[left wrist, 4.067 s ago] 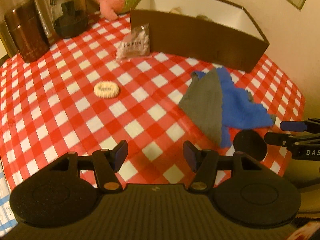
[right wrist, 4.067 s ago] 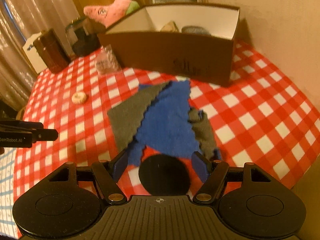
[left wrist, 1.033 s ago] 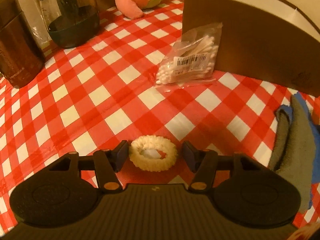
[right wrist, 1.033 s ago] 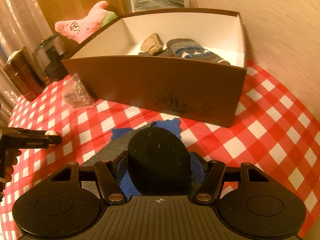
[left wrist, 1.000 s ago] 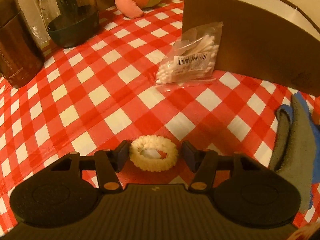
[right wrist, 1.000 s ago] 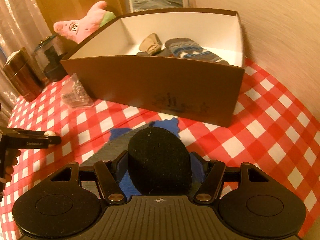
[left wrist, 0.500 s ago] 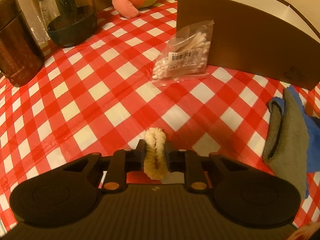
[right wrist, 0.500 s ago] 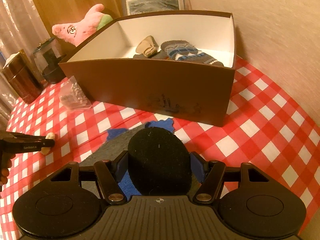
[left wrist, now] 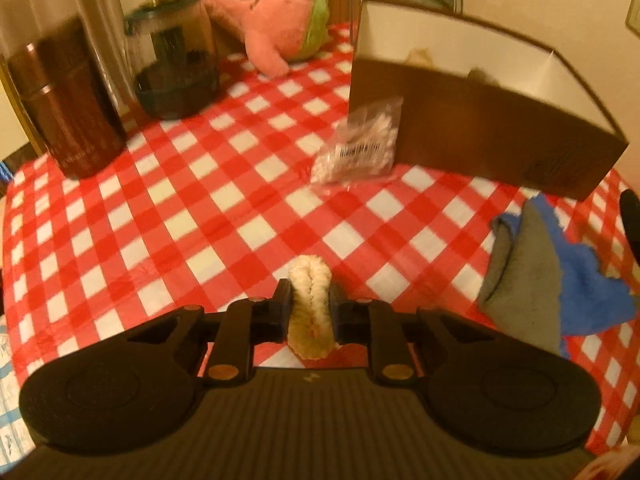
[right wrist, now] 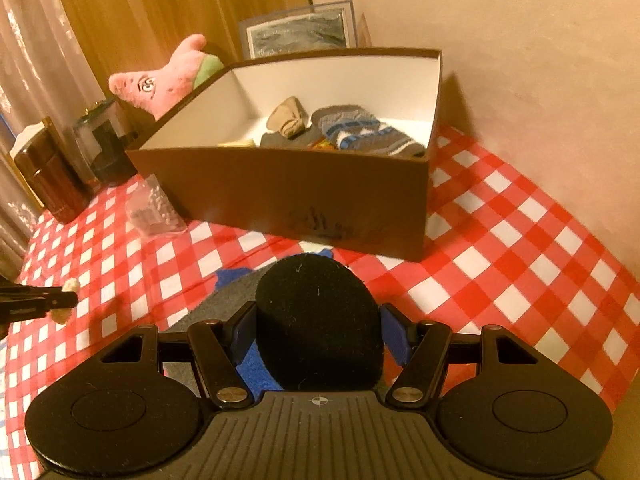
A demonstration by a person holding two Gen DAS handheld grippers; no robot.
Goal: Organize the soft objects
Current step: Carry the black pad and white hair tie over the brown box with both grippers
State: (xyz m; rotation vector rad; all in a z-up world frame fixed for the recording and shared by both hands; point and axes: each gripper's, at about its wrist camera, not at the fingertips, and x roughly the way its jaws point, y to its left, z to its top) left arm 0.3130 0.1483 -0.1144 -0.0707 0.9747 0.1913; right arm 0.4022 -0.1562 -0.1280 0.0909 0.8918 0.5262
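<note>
Glossy checked tablecloth (left wrist: 224, 216); fuzzy cream ring (left wrist: 310, 308) squashed flat between fingers (left wrist: 282, 312).

At lower centre our left gripper (left wrist: 309, 312) pinches the cream scrunchie (left wrist: 310, 308) flat and upright above the red-checked tablecloth (left wrist: 200, 200). At right we see blue and grey cloths (left wrist: 536, 280); at upper right, the brown box (left wrist: 480, 128) with a bag of cotton swabs (left wrist: 360, 144) leaning against it.

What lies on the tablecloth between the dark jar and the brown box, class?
In the left wrist view, only bare checked tablecloth lies between the jar and the box; the swab bag leans on the box.
</note>
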